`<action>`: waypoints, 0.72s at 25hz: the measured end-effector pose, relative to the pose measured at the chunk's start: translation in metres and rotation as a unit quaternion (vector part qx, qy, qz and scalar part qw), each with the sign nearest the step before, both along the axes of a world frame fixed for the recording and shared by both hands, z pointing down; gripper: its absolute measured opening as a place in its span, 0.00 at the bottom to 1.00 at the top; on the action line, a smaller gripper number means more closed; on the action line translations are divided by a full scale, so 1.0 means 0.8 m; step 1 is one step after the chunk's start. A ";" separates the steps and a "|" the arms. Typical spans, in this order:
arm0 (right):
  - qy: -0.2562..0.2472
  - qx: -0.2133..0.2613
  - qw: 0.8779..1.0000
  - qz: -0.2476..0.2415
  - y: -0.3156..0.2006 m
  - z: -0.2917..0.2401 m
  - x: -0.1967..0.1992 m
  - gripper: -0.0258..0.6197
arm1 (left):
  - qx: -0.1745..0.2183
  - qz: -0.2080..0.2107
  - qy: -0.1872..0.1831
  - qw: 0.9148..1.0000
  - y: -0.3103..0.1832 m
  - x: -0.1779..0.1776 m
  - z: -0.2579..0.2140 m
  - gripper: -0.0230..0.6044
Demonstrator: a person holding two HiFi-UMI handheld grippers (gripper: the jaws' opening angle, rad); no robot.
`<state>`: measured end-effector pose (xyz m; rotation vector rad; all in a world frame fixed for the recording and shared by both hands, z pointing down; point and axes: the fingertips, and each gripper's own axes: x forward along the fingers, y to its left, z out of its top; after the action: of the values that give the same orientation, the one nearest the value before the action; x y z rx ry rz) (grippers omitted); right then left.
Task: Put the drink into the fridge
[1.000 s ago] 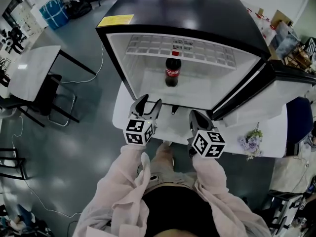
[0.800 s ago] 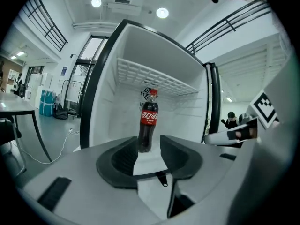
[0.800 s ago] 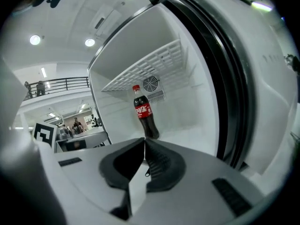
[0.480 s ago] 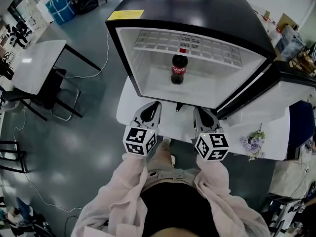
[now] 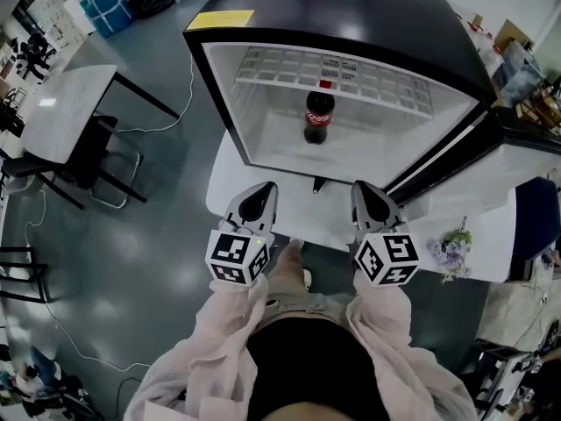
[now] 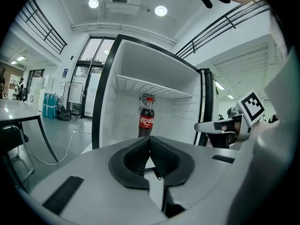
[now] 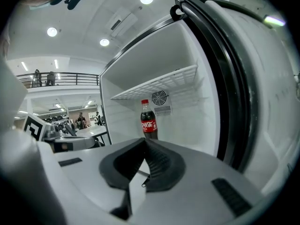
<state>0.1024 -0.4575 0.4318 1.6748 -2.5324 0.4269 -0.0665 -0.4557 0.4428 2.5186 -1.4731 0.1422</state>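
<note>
Grey workshop floor (image 5: pixel 131 261); white table (image 5: pixel 294 226) bearing a black fridge (image 5: pixel 210 38), door (image 5: pixel 456 160) open. Cola bottle (image 5: pixel 318 117): upright inside, under the wire shelf (image 5: pixel 280 67), free of both grippers. Left gripper (image 5: pixel 260 191): jaws apart a second ago, now together, empty. Right gripper (image 5: pixel 364 191): together, empty. Placement looks done; door not yet shut.

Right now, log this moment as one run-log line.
cola bottle: upright in fridge | fridge door: open | left gripper: shut, empty | right gripper: shut, empty
</note>
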 end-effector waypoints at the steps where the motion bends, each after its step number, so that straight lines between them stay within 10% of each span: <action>1: -0.001 0.000 1.000 0.000 0.001 0.000 -0.001 0.06 | 0.000 0.000 0.000 1.000 -0.001 0.000 0.002 0.06; 18: 0.009 0.008 1.000 0.001 0.008 -0.002 -0.017 0.05 | -0.002 0.008 -0.006 1.000 0.001 0.003 0.008 0.06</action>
<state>0.0885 -0.4510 0.4302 1.6779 -2.5299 0.3909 -0.0639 -0.4553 0.4496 2.5304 -1.4567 0.1626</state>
